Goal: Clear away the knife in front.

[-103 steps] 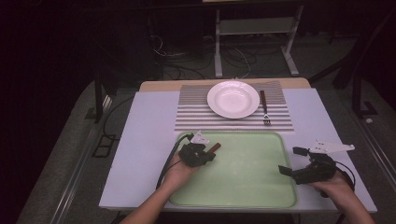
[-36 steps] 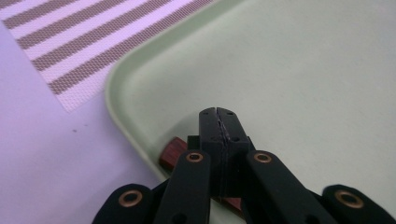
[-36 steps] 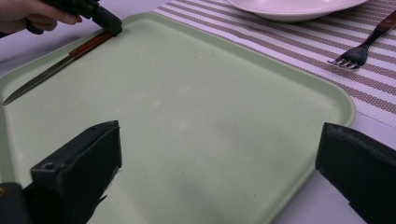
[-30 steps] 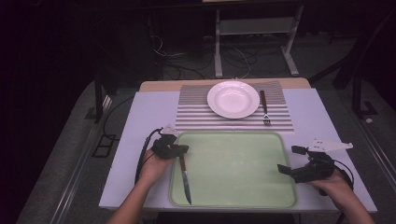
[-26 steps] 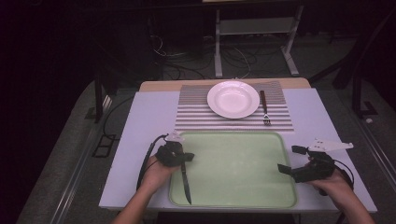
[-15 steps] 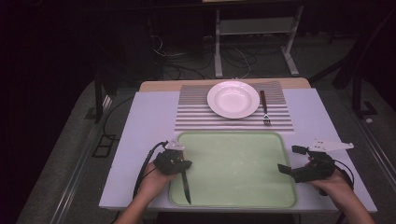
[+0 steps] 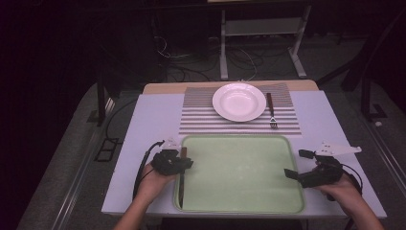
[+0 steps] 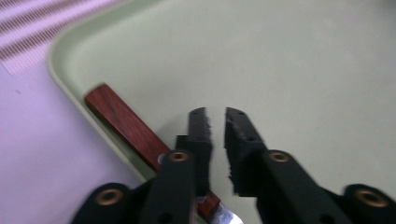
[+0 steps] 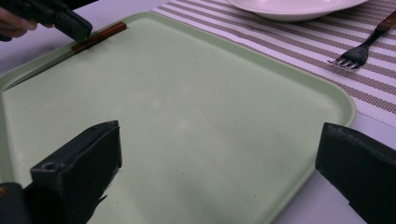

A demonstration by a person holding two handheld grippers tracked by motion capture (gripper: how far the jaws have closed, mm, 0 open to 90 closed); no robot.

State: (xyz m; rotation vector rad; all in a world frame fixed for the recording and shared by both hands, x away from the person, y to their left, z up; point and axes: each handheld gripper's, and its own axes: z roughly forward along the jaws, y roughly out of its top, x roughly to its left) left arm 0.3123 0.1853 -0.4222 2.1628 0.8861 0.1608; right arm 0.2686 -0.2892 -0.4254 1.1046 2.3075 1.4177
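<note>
left hand-held gripper (image 8: pixel 215 122) parted above knife (image 8: pixel 126 125) on tray (image 8: pixel 299 70).

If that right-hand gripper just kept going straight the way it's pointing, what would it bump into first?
Probably nothing soon. The right gripper, jaws wide open, points leftward low across the green tray, whose bare floor lies ahead. Farther on, at the tray's far edge, lie the knife and the left gripper; depth is hard to judge.

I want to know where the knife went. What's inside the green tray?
Just the knife, lying along the left edge of the green tray. The left claw hovers over its wooden handle, covering part of it.
</note>
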